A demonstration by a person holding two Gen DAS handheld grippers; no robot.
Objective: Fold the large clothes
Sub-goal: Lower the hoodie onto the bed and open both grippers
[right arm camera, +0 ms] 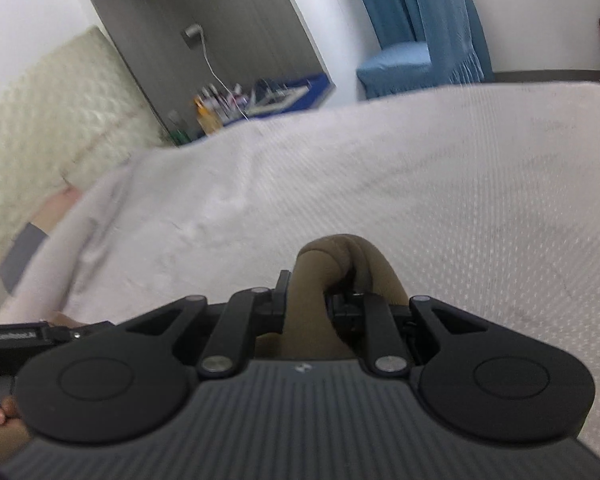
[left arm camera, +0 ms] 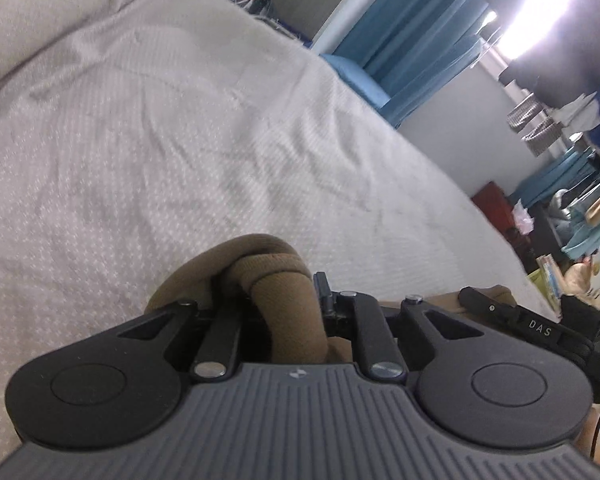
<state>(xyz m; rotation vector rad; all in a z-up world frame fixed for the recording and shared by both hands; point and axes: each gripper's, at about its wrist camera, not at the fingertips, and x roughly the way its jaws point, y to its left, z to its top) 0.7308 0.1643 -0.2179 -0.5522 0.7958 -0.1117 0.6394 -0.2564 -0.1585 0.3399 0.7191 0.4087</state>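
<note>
A tan-brown garment (left arm camera: 268,268) is bunched in thick folds between the fingers of my left gripper (left arm camera: 276,300), which is shut on it above the white bedspread (left arm camera: 180,140). In the right wrist view, my right gripper (right arm camera: 324,280) is shut on another bunch of the same tan garment (right arm camera: 340,256), also held above the bedspread (right arm camera: 460,184). Most of the garment hangs below the grippers and is hidden. The other gripper's black body (left arm camera: 540,328) shows at the right edge of the left wrist view.
The bed is wide with a wrinkled white cover. A padded cream headboard (right arm camera: 40,120) stands at the left. Blue curtains (left arm camera: 412,28) and a blue chair (right arm camera: 396,68) are beyond the bed. A cluttered shelf (left arm camera: 580,208) stands on the right.
</note>
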